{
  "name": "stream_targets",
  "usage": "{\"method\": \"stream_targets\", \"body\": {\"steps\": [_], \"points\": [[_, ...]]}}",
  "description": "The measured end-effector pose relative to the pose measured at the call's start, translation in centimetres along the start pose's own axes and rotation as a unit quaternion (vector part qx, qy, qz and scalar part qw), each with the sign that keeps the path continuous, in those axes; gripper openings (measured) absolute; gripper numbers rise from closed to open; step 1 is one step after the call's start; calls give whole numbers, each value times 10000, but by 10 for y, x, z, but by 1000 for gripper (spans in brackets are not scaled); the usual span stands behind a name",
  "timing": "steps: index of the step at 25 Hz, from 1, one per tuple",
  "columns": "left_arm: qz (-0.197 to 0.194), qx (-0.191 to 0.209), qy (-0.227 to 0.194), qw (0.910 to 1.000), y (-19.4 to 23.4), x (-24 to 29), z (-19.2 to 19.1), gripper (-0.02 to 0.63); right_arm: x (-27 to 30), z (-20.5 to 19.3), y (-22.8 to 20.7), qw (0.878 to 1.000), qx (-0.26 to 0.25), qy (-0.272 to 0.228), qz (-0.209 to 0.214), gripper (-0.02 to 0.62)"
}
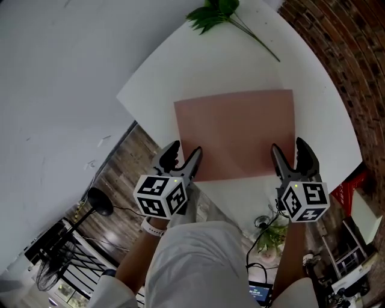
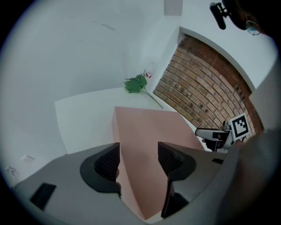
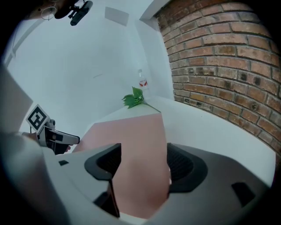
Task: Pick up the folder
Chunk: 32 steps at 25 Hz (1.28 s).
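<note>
Head view: left tool (image 1: 185, 150) and right tool (image 1: 289, 147) gape wide over the flat pink folder (image 1: 234, 129); flush against the white table (image 1: 180, 66), it may escape both.

Occlusion notes:
- The left gripper (image 1: 186, 148) covers the folder (image 1: 234, 132) corner nearest it. The right gripper (image 1: 288, 145) covers the other near corner.
- In both gripper views the folder's near edge disappears under the gripper body. Can't tell whether any jaw tip sits under that edge or on top of it.
- The green sprig (image 1: 213, 13), far beyond both grippers, is cut off by the head view's top edge.
- A small red-marked item (image 3: 142, 81) just behind the sprig is too small to identify.
- The floor clutter (image 1: 54, 252) below the left gripper is too small and dark to make out.
</note>
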<state>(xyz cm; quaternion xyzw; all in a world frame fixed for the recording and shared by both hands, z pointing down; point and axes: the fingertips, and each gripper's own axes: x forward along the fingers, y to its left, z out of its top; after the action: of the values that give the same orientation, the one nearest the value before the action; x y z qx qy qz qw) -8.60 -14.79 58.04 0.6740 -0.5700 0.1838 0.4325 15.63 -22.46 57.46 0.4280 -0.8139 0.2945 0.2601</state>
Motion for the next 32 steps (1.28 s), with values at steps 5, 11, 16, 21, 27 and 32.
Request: {"method": "stream_targets", "body": {"steps": [5,11,16,21,27,32], "points": [[-56,-66,51,9999,1,10,-5,282,11,-14,-9,9997,81,212,-12,333],[-211,-157,181,9995,3,21,-14,308,17,-18,-14,9993,173,320,73,369],[-313,-339,216,9987,5,24,-17,322,20,-24,-16,9981,432,372,231,385],[-306,-309,211,9988,6,27,-17,322,23,-27,-12,9976,498,376,296,356],[-216,-203,130,9995,8,27,-16,322,19,-31,-9,9975,548,377,219,345],[-247,-206,79,9994,14,26,-12,321,14,-34,-3,9973,663,295,95,334]]}}
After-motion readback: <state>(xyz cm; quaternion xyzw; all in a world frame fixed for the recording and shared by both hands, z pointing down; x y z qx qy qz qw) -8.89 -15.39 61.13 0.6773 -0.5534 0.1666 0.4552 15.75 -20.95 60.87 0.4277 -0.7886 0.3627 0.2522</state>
